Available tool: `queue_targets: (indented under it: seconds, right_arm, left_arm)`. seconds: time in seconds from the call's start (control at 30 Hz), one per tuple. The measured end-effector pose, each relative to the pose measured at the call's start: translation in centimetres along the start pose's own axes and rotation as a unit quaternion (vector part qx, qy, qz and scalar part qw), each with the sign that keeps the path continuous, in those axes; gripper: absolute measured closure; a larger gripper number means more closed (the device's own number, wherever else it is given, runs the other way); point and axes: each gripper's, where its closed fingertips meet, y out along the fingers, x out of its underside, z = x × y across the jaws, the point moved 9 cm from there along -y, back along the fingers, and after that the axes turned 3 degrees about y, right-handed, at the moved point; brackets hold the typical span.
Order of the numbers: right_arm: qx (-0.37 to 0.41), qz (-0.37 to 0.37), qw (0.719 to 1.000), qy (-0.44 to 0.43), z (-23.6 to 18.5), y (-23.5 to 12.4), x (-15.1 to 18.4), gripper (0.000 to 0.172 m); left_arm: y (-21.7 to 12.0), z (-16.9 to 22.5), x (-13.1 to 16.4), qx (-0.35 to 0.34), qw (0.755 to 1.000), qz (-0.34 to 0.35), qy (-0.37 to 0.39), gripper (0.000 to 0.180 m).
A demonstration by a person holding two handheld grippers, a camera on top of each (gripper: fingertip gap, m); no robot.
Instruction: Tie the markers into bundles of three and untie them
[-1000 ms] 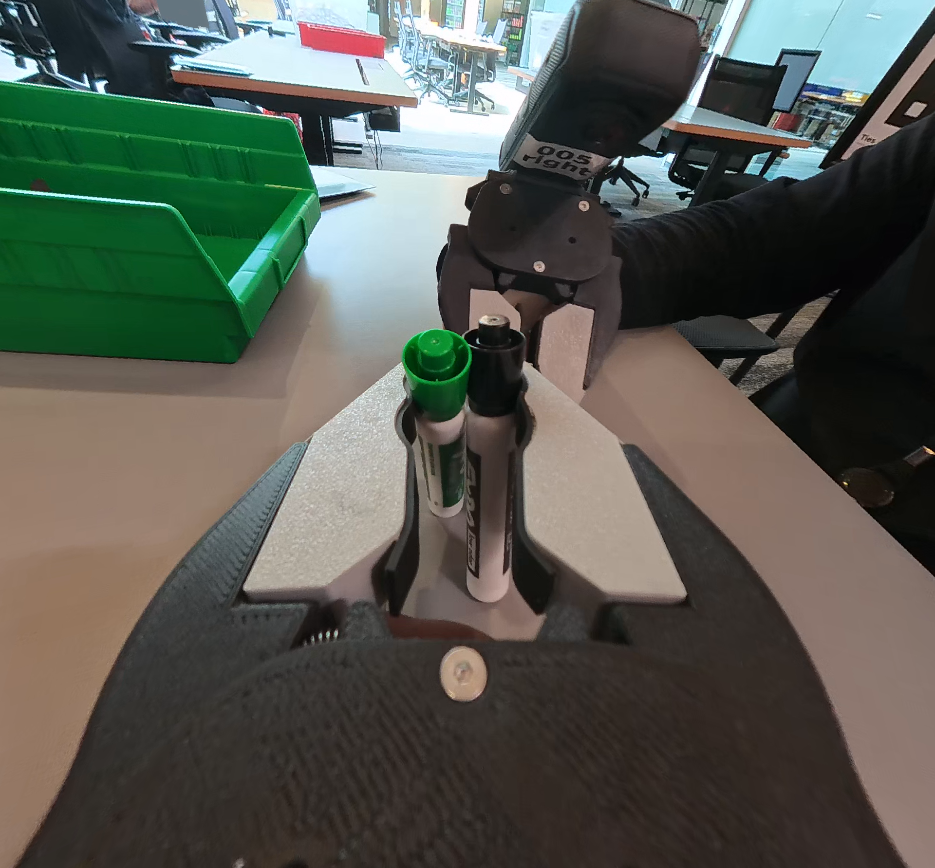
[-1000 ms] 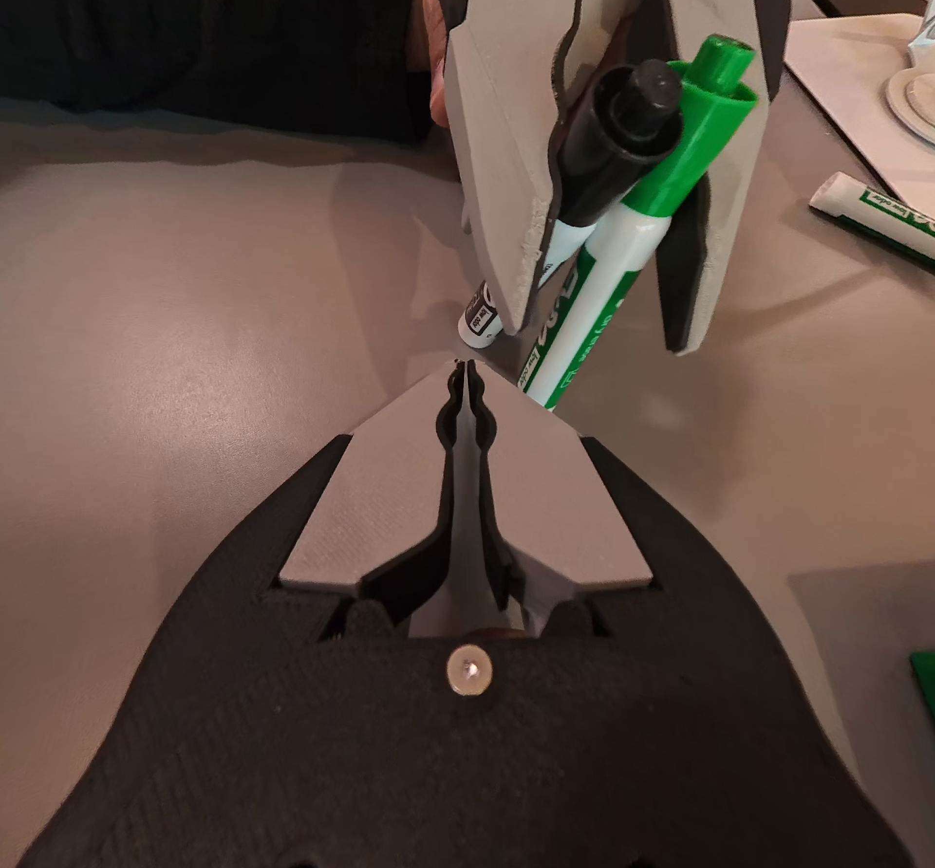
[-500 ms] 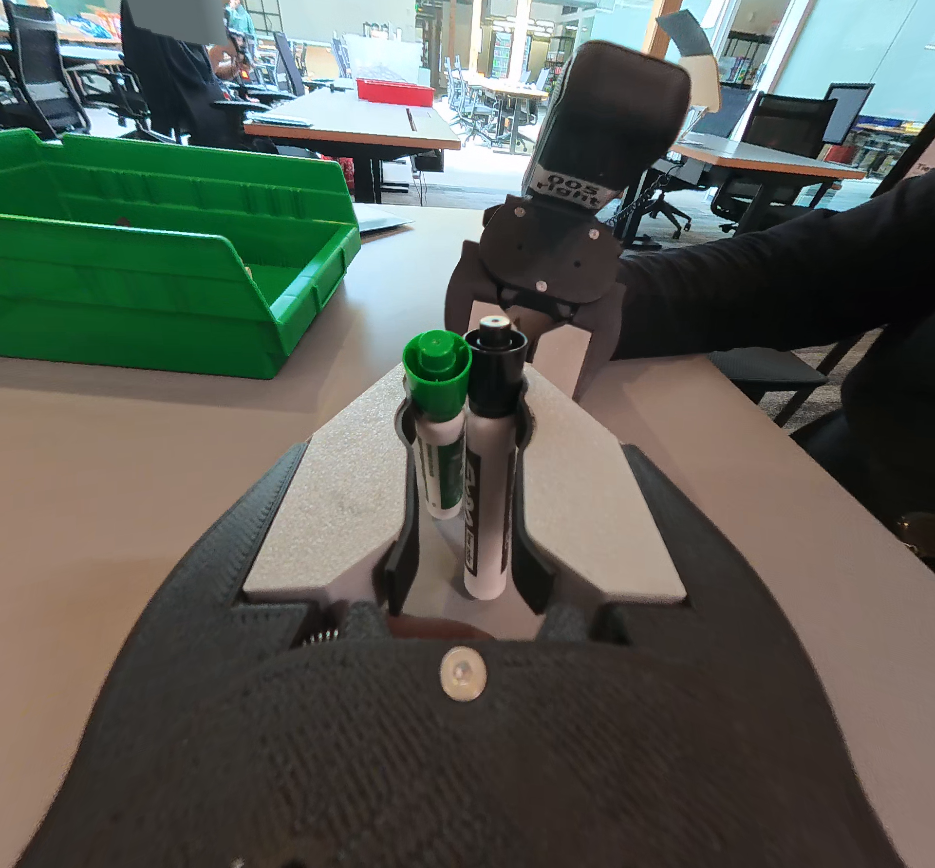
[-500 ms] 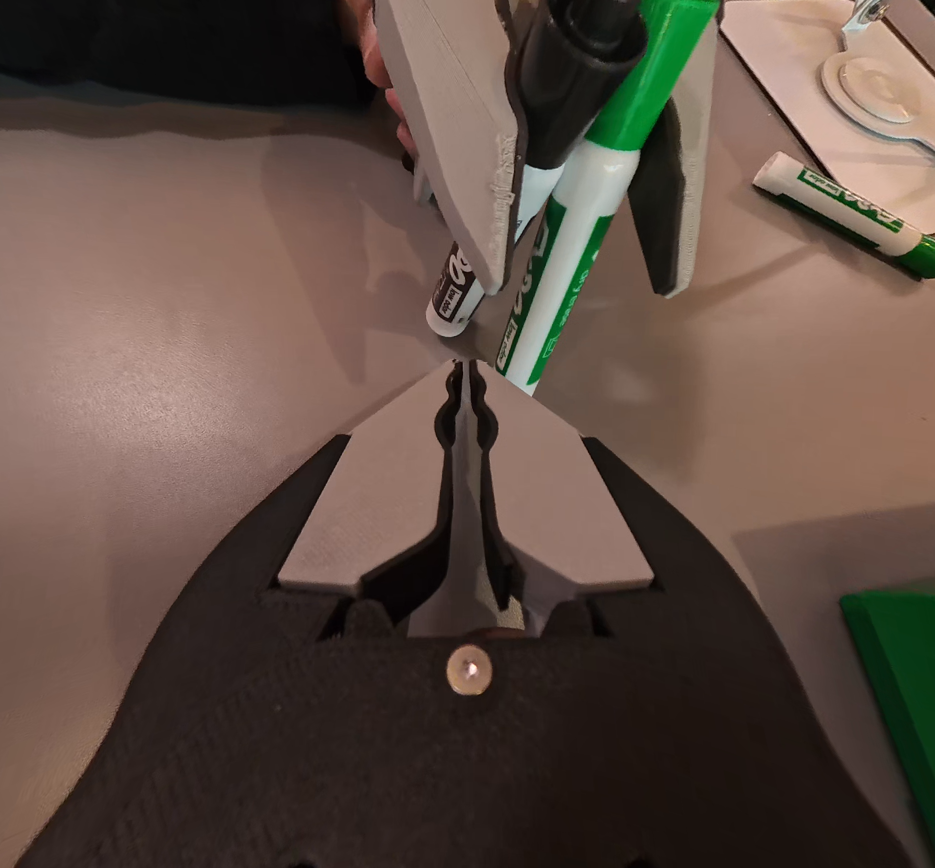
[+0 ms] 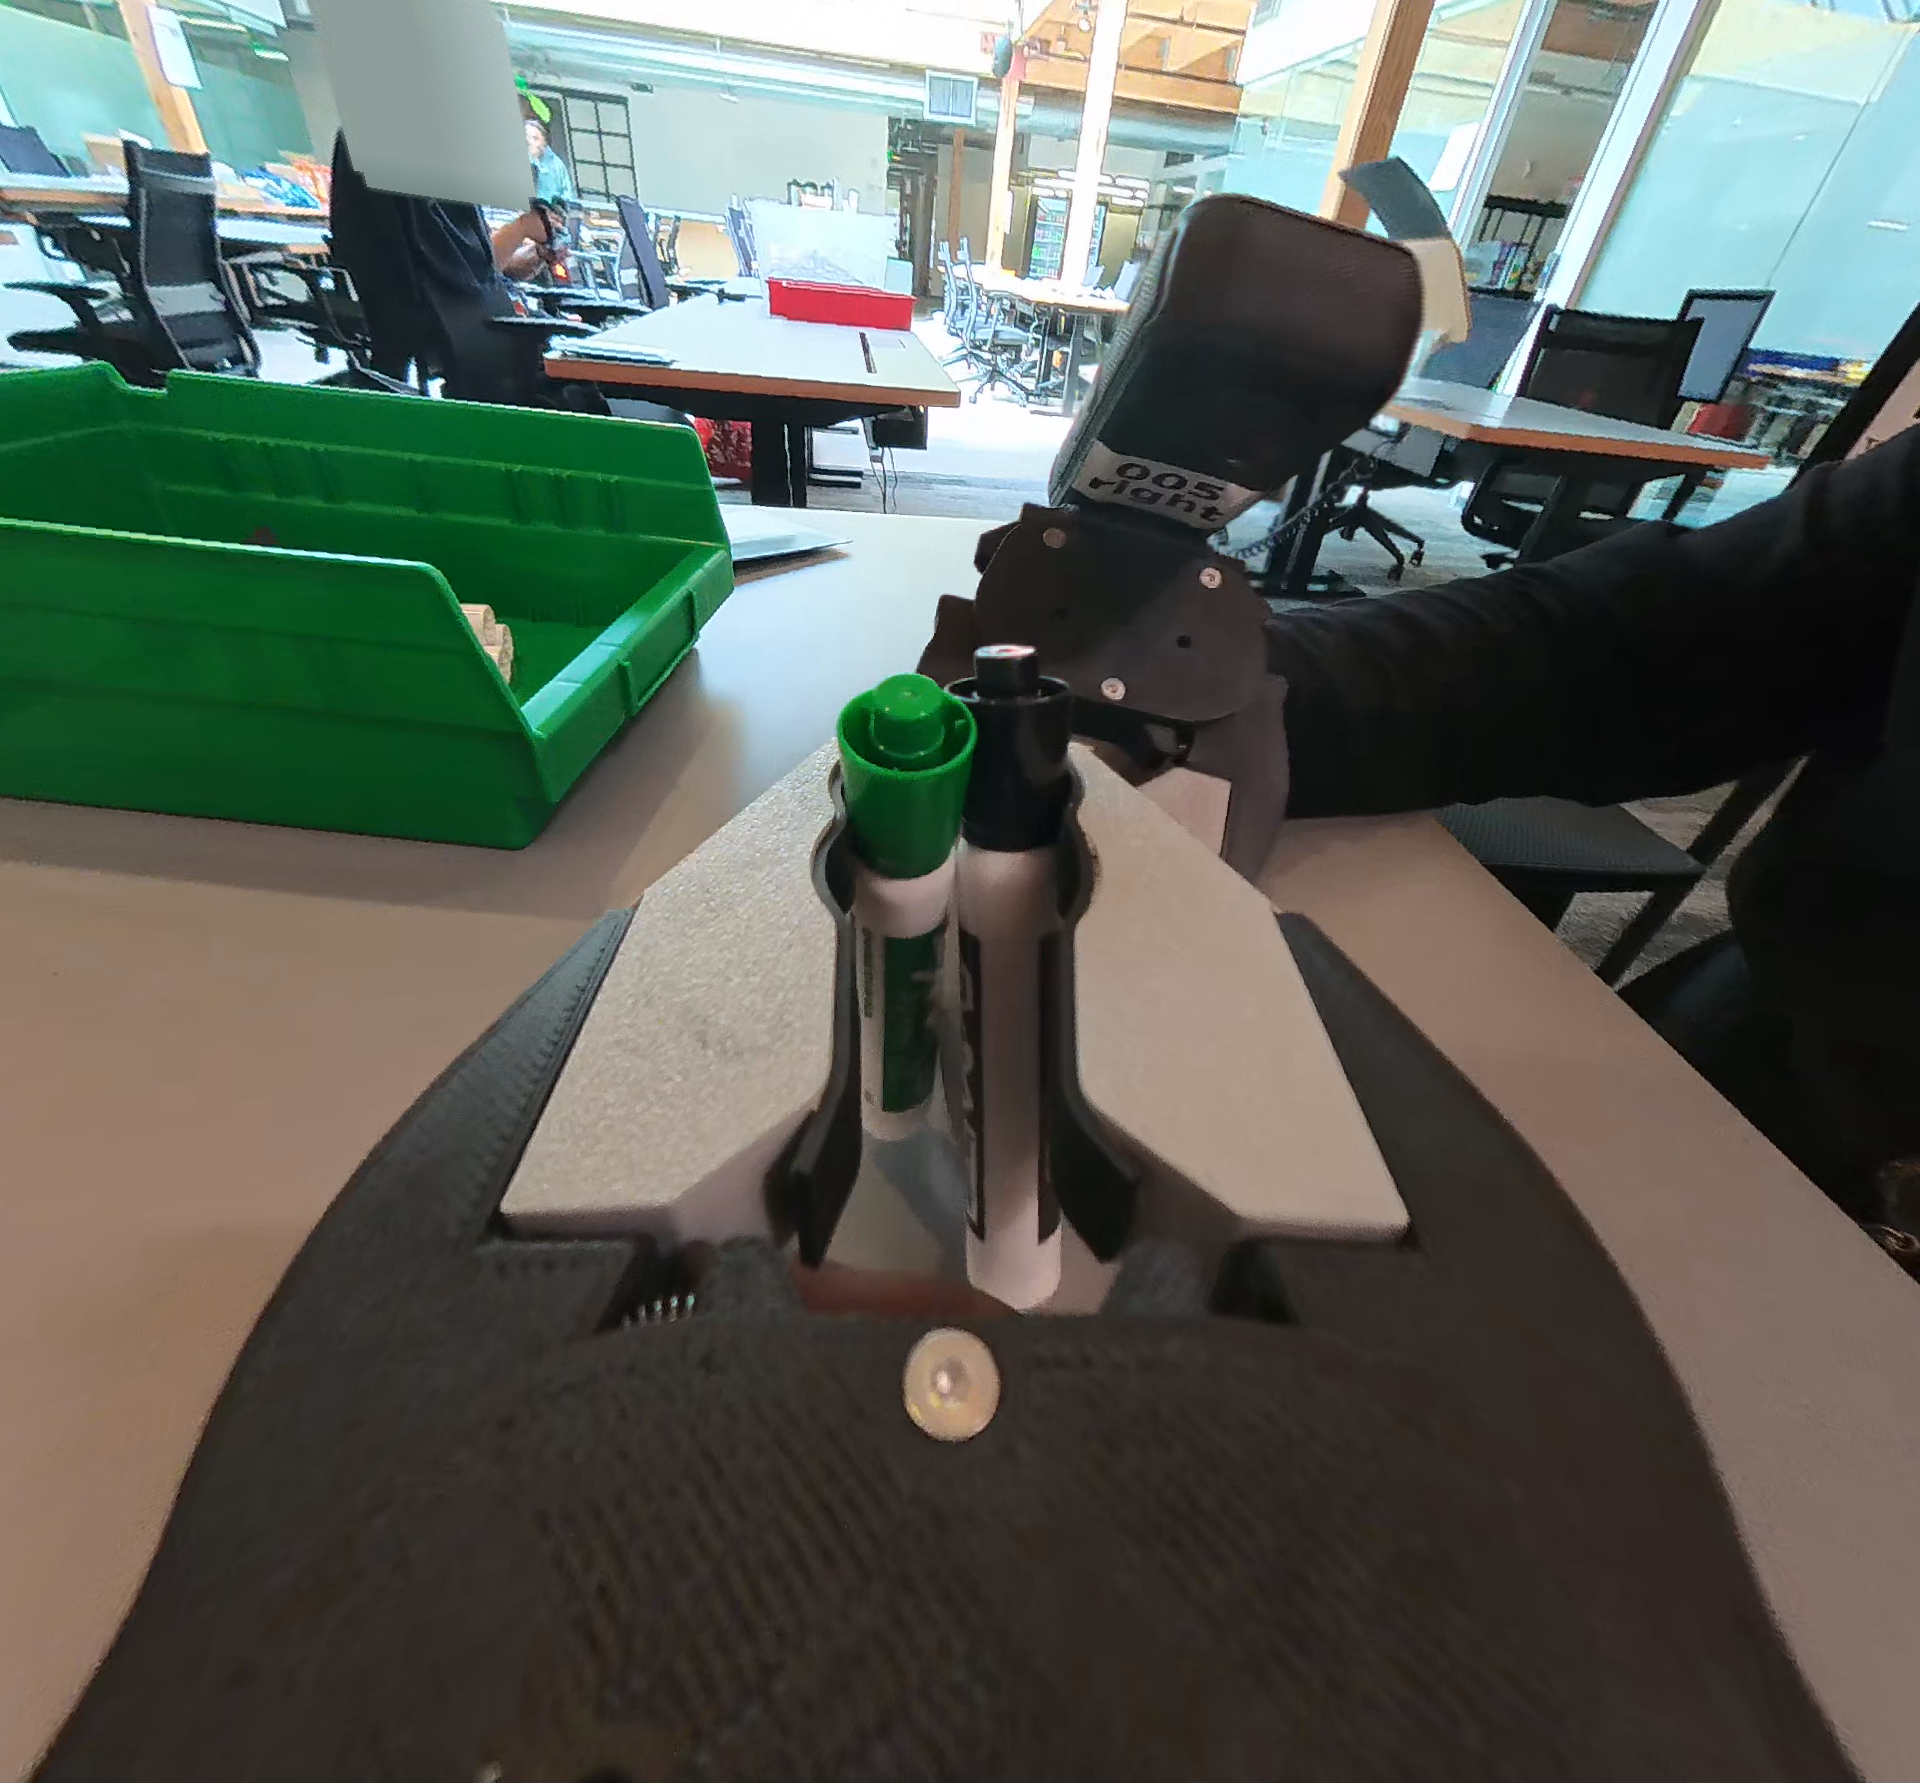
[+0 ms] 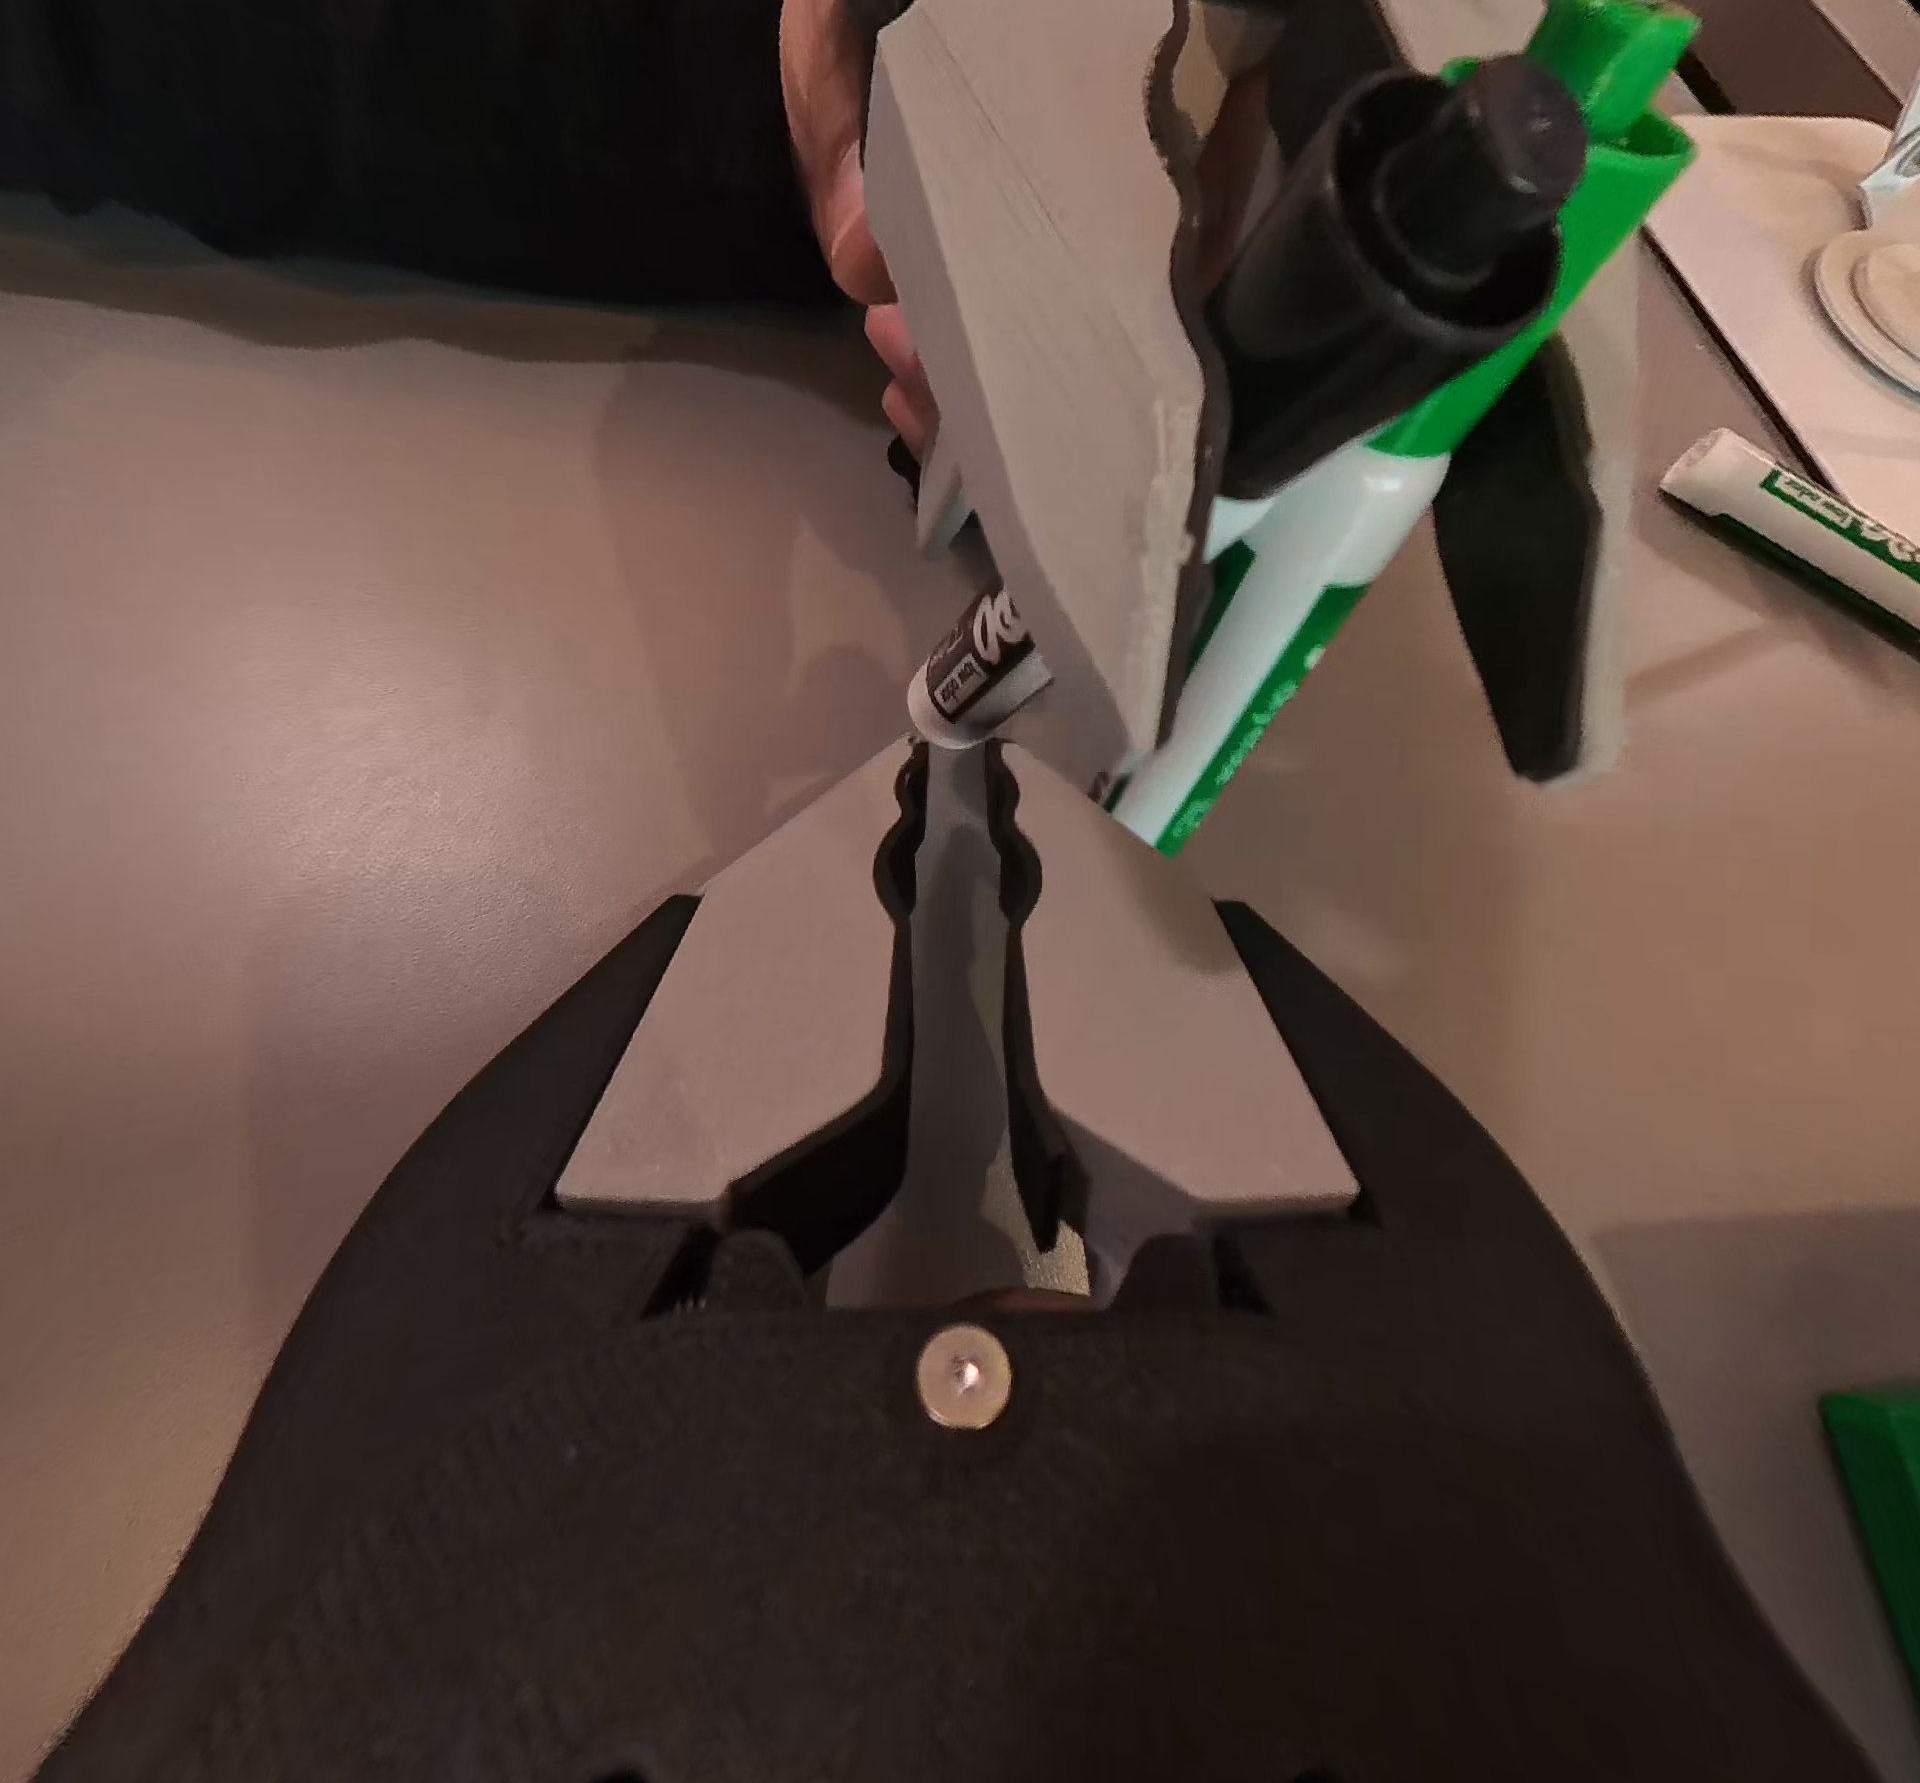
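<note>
table (image 5: 312, 954): sitting bare, grey
left gripper (image 5: 954, 798): pinching green marker (image 5: 902, 798) and black marker (image 5: 1006, 777)
right gripper (image 6: 956, 757): standing slightly spread, holding nothing
markers: likely light, stiff, slick; gripping mid-barrel looks best

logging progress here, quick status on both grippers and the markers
Left gripper clamped on green marker and black marker, side by side. Right gripper slightly open, empty, tips at black marker's tail. Third marker loose on table.

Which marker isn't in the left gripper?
The green marker lying on the table; the other green one and the black one stand clamped in the left gripper.
</note>
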Motion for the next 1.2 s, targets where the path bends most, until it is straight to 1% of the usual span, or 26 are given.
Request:
queue_targets:
  seconds: [0.1,0.17,0.2,0.27,0.3,0.33,0.37,0.4,0.47,0.5,0.6,0.67,0.73,0.77,0.83,0.9,0.97,1.03,1.1,1.2]
  right_arm:
    - [0.007,0.020,1.000,0.009,0.5,-1.3,0.0,0.159]
    - [0.017,0.056,0.998,0.025,1.0,-2.3,-0.2,0.156]
    - [0.014,0.080,0.996,0.040,1.3,-2.7,-0.3,0.151]
    - [0.012,0.115,0.990,0.078,1.8,-3.0,-0.5,0.128]
    - [0.011,0.121,0.988,0.091,2.0,-2.9,-0.5,0.120]
    - [0.013,0.122,0.988,0.096,2.1,-2.7,-0.5,0.116]
    - [0.014,0.122,0.988,0.095,2.1,-2.5,-0.4,0.116]
    - [0.014,0.120,0.988,0.093,2.1,-2.2,-0.3,0.118]
    - [0.014,0.091,0.992,0.092,2.0,-1.5,-0.2,0.134]
    - [0.021,0.078,0.993,0.090,2.0,-1.2,-0.2,0.138]
    - [0.021,0.057,0.995,0.079,1.7,-0.5,-0.3,0.140]
    - [0.027,0.053,0.996,0.069,1.5,-0.4,-0.4,0.152]
    - [0.035,0.052,0.996,0.068,1.6,-0.3,-0.4,0.153]
    - [0.032,0.052,0.996,0.068,1.6,-0.3,-0.4,0.153]
    - [0.029,0.054,0.996,0.072,1.6,-0.4,-0.4,0.154]
    - [0.030,0.054,0.995,0.074,1.7,-0.5,-0.3,0.155]
    - [0.037,0.053,0.995,0.070,1.6,-0.5,-0.3,0.155]
    - [0.044,0.042,0.996,0.069,1.7,-0.4,-0.1,0.151]
    - [0.048,0.026,0.996,0.069,1.8,-0.3,0.1,0.151]
    - [0.048,0.036,0.996,0.071,1.9,-0.6,0.1,0.157]
  left_arm:
    - [-0.5,-0.2,-0.1,-0.008,1.000,0.018,-0.010,0.146]
    - [-0.8,-0.4,-0.2,-0.016,0.999,0.030,-0.014,0.146]
    - [-0.8,-0.4,-0.2,-0.018,0.999,0.032,-0.014,0.146]
    - [-0.8,-0.3,-0.2,-0.017,0.999,0.030,-0.010,0.148]
    - [-0.7,-0.2,-0.2,-0.017,0.999,0.028,-0.006,0.158]
    - [-0.7,-0.2,-0.3,-0.022,0.999,0.029,0.000,0.163]
    - [-0.6,-0.1,-0.3,-0.026,0.999,0.030,0.005,0.163]
    - [-0.6,-0.1,-0.4,-0.027,0.999,0.030,0.006,0.164]
    - [-0.6,-0.2,-0.4,-0.029,0.999,0.031,0.006,0.164]
    - [-0.6,-0.2,-0.3,-0.030,0.999,0.034,0.003,0.164]
    - [-0.9,-0.4,-0.3,-0.025,0.999,0.038,-0.010,0.164]
    - [-1.0,-0.3,-0.3,-0.024,0.999,0.037,-0.005,0.164]
    - [-1.0,-0.2,-0.2,-0.026,0.999,0.029,-0.001,0.164]
    - [-1.0,-0.2,-0.2,-0.029,0.999,0.023,0.001,0.161]
    - [-1.3,-0.2,-0.2,-0.048,0.999,0.005,0.008,0.151]
    - [-2.1,-0.2,-0.6,-0.070,0.997,-0.013,0.011,0.139]
    - [-3.1,-0.4,-1.1,-0.092,0.996,-0.020,0.000,0.131]
    - [-4.1,-0.8,-1.2,-0.136,0.989,-0.057,-0.029,0.128]
    - [-4.8,-1.2,-0.7,-0.176,0.974,-0.127,-0.060,0.128]
    - [-5.7,-0.9,0.1,-0.228,0.950,-0.208,-0.052,0.130]
